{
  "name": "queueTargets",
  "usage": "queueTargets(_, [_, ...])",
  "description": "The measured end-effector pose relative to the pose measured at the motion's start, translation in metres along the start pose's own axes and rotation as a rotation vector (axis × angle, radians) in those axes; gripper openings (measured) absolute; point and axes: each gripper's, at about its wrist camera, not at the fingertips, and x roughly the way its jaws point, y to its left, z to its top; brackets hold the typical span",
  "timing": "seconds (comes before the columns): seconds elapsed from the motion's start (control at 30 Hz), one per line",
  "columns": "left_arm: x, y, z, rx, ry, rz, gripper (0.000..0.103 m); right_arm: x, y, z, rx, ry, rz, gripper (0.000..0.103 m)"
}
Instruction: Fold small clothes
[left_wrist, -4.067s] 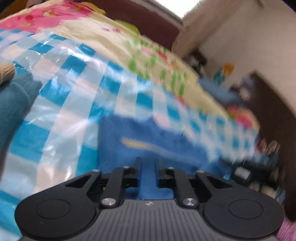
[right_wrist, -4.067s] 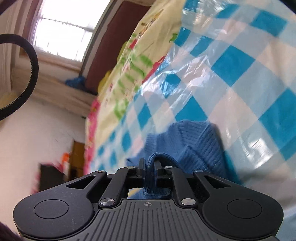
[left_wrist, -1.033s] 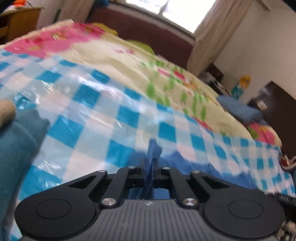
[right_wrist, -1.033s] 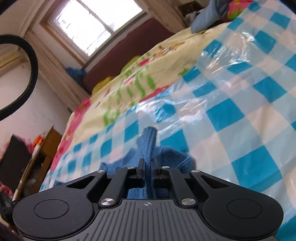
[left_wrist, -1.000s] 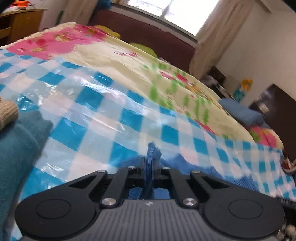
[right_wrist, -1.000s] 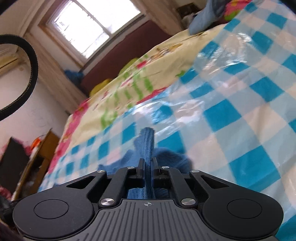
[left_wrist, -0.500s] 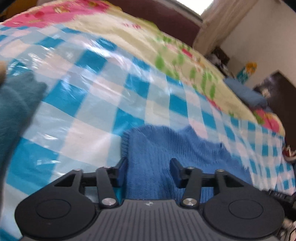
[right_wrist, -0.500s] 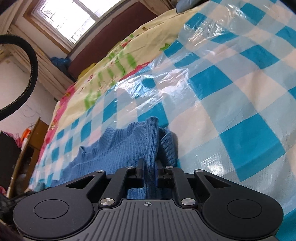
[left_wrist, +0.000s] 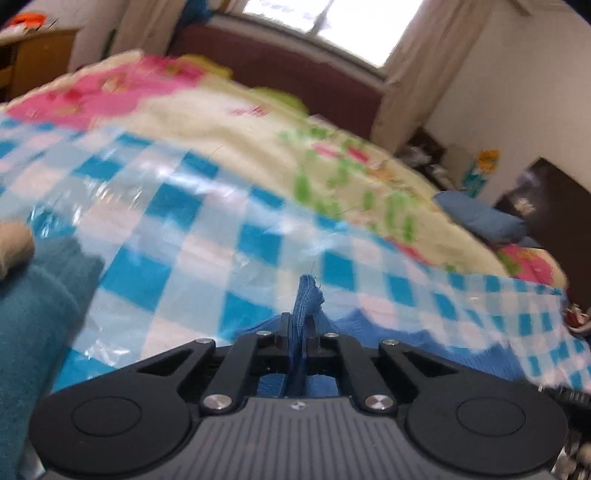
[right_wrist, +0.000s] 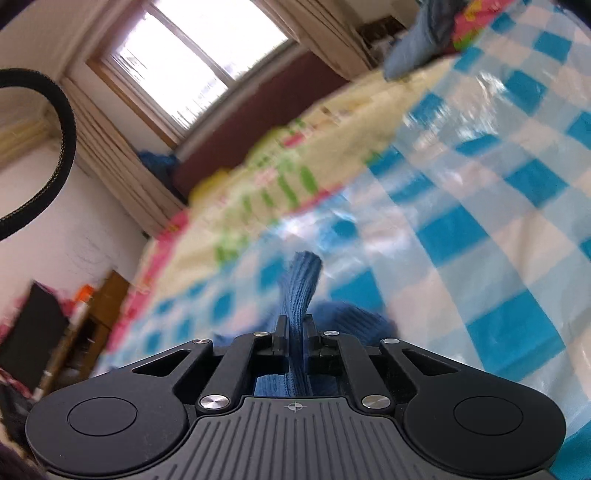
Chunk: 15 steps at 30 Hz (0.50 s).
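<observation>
Ribbed blue knit sweater (left_wrist: 306, 299) bunches, pinched by left gripper (left_wrist: 298, 328) and right gripper (right_wrist: 295, 332), seemingly above glossy checkered plastic sheet (left_wrist: 184, 221).

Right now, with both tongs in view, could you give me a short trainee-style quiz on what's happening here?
1. True or false: the left tongs are open and empty.
2. What do the right tongs pinch? A) teal garment B) blue knit sweater C) pillow
3. Fill in: the sweater lies on a blue-and-white ______ plastic sheet.

Key:
1. False: they are shut on a fold of the blue knit sweater.
2. B: ribbed blue knit stands up between the shut jaws; the teal garment lies apart, at the left view's edge.
3. Checked: the checked plastic sheet covers the floral bedspread.
</observation>
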Motion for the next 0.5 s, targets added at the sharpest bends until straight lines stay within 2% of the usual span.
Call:
queueTargets(0.07, [0.023,0.011,-0.007,-0.006,0.046,0.055,0.01,0.021,-0.013,-0.01,-0.016,0.05,-0.098,0.006])
queueTargets(0.17, [0.034,0.017,-0.019,-0.025,0.084,0.059,0.01,0.029,-0.025,-0.017,0.024,0.08,-0.109,0.006])
queueTargets(0.23, [0.028,0.019,-0.02,-0.044,0.065,0.062,0.011,0.026,-0.02,-0.013,-0.008,0.075,-0.123,0.008])
queueTargets(0.33, [0.022,0.025,-0.02,-0.054,0.048,0.1,0.019,0.026,-0.014,-0.008,-0.043,0.092,-0.139,0.012])
queueTargets(0.43, [0.004,0.028,-0.021,-0.068,0.014,0.112,0.027,0.009,0.001,-0.005,-0.073,0.027,-0.144,0.013])
queueTargets(0.5, [-0.012,0.025,-0.024,-0.044,-0.019,0.137,0.032,-0.004,0.018,-0.008,-0.145,-0.01,-0.141,0.013])
